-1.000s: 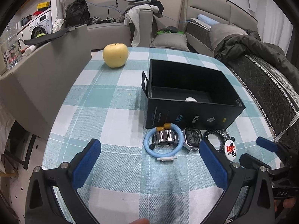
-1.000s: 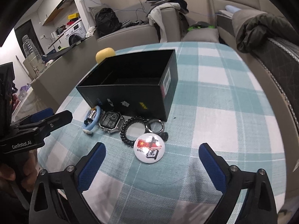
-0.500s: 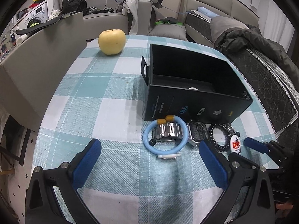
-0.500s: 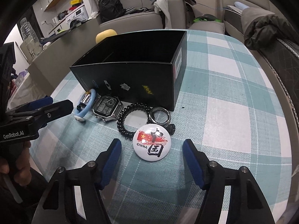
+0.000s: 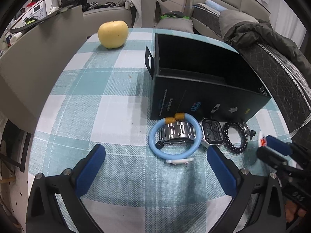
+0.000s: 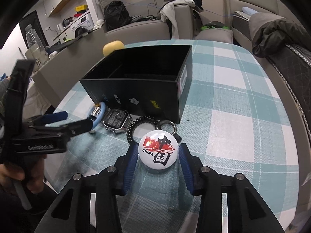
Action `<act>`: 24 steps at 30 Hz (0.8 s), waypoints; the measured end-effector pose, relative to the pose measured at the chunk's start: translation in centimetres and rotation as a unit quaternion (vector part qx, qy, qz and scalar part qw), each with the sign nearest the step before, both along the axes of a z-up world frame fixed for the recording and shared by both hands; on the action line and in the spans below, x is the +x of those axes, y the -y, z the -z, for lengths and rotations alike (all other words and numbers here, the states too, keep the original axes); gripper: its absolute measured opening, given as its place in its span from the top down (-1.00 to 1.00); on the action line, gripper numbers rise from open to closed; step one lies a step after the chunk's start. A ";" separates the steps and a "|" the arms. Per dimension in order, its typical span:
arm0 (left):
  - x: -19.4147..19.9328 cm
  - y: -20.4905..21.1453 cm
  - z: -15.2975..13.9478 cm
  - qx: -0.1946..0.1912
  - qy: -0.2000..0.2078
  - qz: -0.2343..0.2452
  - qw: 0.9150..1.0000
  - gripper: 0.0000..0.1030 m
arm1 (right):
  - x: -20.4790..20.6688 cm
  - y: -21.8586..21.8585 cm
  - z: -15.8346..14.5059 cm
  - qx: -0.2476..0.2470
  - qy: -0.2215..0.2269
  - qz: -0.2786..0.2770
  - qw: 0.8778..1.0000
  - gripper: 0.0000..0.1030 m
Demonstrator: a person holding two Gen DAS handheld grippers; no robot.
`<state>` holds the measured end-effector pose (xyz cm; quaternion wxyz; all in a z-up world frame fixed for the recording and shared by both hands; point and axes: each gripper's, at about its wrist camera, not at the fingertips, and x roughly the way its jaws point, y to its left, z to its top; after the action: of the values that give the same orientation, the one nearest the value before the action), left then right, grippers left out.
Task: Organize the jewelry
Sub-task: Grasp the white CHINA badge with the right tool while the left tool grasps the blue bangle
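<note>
An open black box [image 5: 204, 81] stands on the checked tablecloth; it also shows in the right wrist view [image 6: 143, 89]. In front of it lie a light blue ring bracelet [image 5: 174, 137], a steel digital watch [image 5: 210, 134], a black bead bracelet [image 5: 235, 137] and a metal ring [image 6: 167, 126]. My right gripper [image 6: 158, 155] is shut on a white round China badge [image 6: 158, 151] that rests on the cloth. My left gripper [image 5: 155, 167] is open and empty, just short of the blue bracelet.
A yellow apple [image 5: 113, 34] sits at the table's far left. A grey chair back [image 5: 38, 68] stands along the left edge. A quilted seat with a dark jacket [image 5: 272, 44] is at the right. Sofas with clothes lie beyond the table.
My right gripper has moved forward and closed from wide open onto the badge. My left gripper has moved closer to the blue bracelet and stays open.
</note>
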<state>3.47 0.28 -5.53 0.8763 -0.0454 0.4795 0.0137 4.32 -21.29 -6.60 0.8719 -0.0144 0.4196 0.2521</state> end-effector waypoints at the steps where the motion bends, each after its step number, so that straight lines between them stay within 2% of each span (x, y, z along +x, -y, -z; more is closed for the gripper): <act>1: 0.1 0.0 0.2 -0.004 -0.004 0.000 1.000 -0.97 | 0.0 0.1 -0.1 0.003 0.000 0.001 1.000 0.19; 4: 0.3 0.1 0.6 -0.010 -0.007 0.001 1.000 -0.95 | 0.2 0.3 -0.3 0.010 -0.002 0.003 1.000 0.19; 7: 0.6 0.3 0.7 0.003 -0.010 0.004 1.000 -0.72 | 0.2 0.4 -0.4 0.013 0.000 0.005 1.000 0.19; 13: 0.8 0.5 0.5 -0.009 -0.003 0.024 1.000 -0.33 | 0.1 0.6 -0.5 0.018 -0.005 0.005 1.000 0.19; 14: 0.8 0.6 0.4 -0.013 -0.001 0.030 0.999 -0.12 | 0.2 0.6 -0.6 0.018 -0.005 0.005 1.000 0.19; 15: 0.7 0.7 0.3 -0.024 0.002 0.039 0.999 0.00 | 0.2 0.5 -0.6 0.018 -0.005 0.004 1.000 0.19; 16: 0.6 0.7 0.2 -0.022 0.004 0.041 0.999 0.03 | 0.1 0.4 -0.6 0.017 -0.004 0.002 1.000 0.19; 17: 0.5 0.9 0.1 -0.019 0.011 0.046 0.999 0.17 | 0.0 0.4 -0.6 0.017 -0.003 0.001 1.000 0.19; 18: 0.4 1.0 -0.1 -0.017 0.017 0.055 0.998 0.58 | -0.1 0.3 -0.7 0.016 -0.001 -0.001 1.000 0.19; 19: 0.3 1.2 -0.2 -0.014 0.017 0.057 0.998 0.70 | -0.1 0.3 -0.8 0.016 0.001 -0.002 1.000 0.19; 20: 0.3 1.1 -0.2 -0.011 0.018 0.057 0.998 0.79 | -0.2 0.2 -0.9 0.016 0.003 -0.003 1.000 0.19; 24: 0.3 0.4 0.1 -0.023 0.014 0.044 0.999 0.82 | -0.2 0.0 -1.0 0.015 0.008 -0.006 1.000 0.19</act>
<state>3.73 -0.17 -5.68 0.8813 -0.0446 0.4690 -0.0366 4.13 -21.33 -5.62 0.8738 -0.0054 0.4089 0.2632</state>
